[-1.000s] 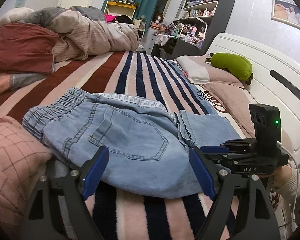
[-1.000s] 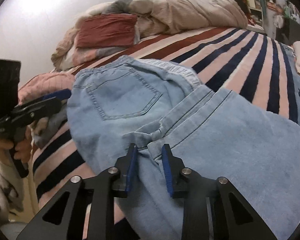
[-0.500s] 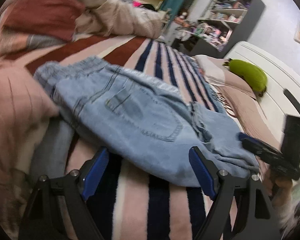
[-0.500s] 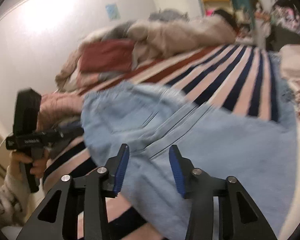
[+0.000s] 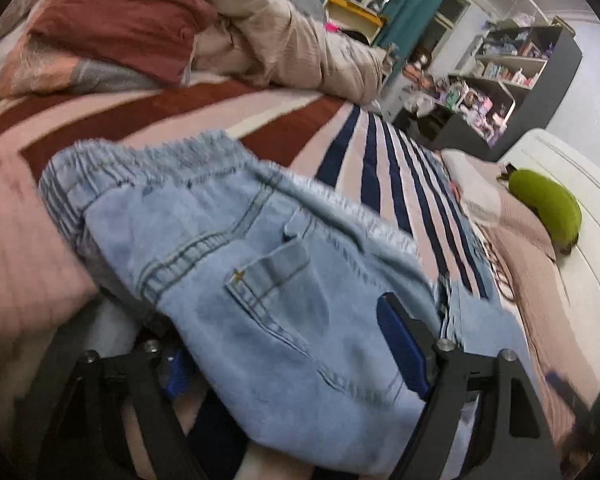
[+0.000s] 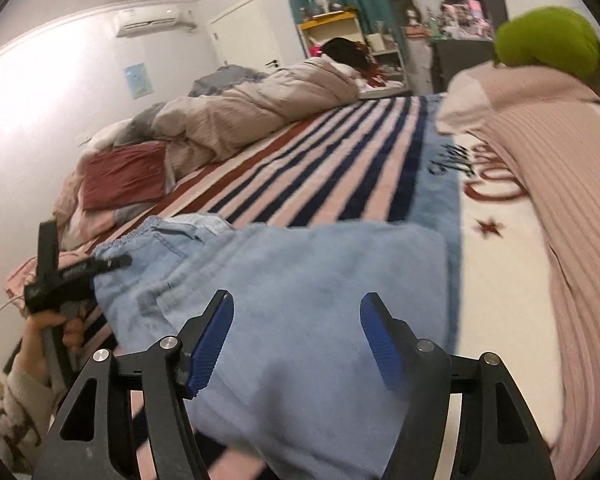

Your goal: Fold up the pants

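Left wrist view: striped bed [image 5: 364, 168] underneath, pale denim pants [image 5: 260, 280] folded in a thick bundle near its front edge, waistband [image 5: 140, 164] toward the heaped bedding. Soft but weighty, several layers deep, likely to sag and slide apart if pinched thinly; best taken deep at a doubled edge or the waistband. Left gripper [image 5: 288, 348] spread wide, straddling the near corner, one finger under the cloth. Right gripper [image 6: 296, 344] wide too, hovering over the folded leg, holding nothing.
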Motion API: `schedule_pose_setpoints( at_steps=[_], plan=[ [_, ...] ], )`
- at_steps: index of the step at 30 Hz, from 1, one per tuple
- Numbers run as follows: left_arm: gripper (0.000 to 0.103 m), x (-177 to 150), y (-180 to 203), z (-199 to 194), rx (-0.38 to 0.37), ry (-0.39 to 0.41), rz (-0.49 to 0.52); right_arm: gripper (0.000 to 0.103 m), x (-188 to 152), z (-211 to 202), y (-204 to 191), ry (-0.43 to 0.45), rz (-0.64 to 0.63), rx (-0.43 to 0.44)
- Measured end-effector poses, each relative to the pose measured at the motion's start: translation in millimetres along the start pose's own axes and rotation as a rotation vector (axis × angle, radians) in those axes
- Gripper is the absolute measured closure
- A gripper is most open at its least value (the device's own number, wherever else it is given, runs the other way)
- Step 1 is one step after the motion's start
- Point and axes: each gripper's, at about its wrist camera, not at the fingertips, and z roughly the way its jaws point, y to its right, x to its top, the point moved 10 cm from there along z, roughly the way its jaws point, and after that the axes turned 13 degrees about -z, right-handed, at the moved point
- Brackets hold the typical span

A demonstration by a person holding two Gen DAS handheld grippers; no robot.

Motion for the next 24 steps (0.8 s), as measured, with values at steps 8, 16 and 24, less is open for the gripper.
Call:
schedule_pose_setpoints(
  at_steps=[8, 16, 24],
  plan=[
    [0.092, 34.2, 45.6, -22.1, -0.004, 0.134, 0.151, 0.041, -15.1, -32.4, 9.3, 0.035, 0.054, 0.004],
    [0.093, 2.5, 165.3, -50.1, -0.217, 0.154, 0.453, 0.041, -6.3, -56.7, 18.5, 0.09, 0.093, -0.015],
    [0.093, -140.0, 231.3, -21.2, -0.384, -0.183, 0.787, 0.041, -5.4, -68.2, 18.9, 0.091, 0.094, -0.029]
  ],
)
